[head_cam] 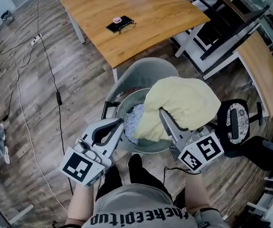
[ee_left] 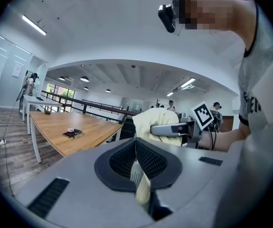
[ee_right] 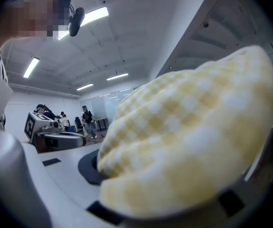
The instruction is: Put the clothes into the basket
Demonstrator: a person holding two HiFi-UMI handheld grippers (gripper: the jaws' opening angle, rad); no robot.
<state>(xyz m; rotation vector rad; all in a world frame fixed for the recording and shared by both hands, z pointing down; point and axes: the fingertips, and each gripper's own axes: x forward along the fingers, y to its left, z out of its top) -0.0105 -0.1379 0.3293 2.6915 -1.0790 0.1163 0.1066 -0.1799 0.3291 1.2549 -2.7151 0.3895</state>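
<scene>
A round grey basket point(head_cam: 151, 147) stands on the floor in front of me, with blue-and-white clothes point(head_cam: 135, 118) inside. A pale yellow checked cloth point(head_cam: 181, 101) hangs over the basket's right half, draped across my right gripper point(head_cam: 164, 114), whose jaws are buried in it. In the right gripper view the same cloth point(ee_right: 188, 141) fills nearly everything and hides the fingertips. My left gripper point(head_cam: 123, 123) sits at the basket's left rim. In its own view the left gripper point(ee_left: 137, 172) has its dark pads together, with a strip of yellow cloth point(ee_left: 142, 189) pinched between them.
A grey chair point(head_cam: 145, 72) stands right behind the basket, under a wooden table point(head_cam: 150, 13) with a dark item point(head_cam: 120, 24) on it. A black-and-white stool point(head_cam: 236, 122) is close on the right. Cables point(head_cam: 55, 94) run over the wood floor at left. My black shoe point(head_cam: 135, 165) is near the basket.
</scene>
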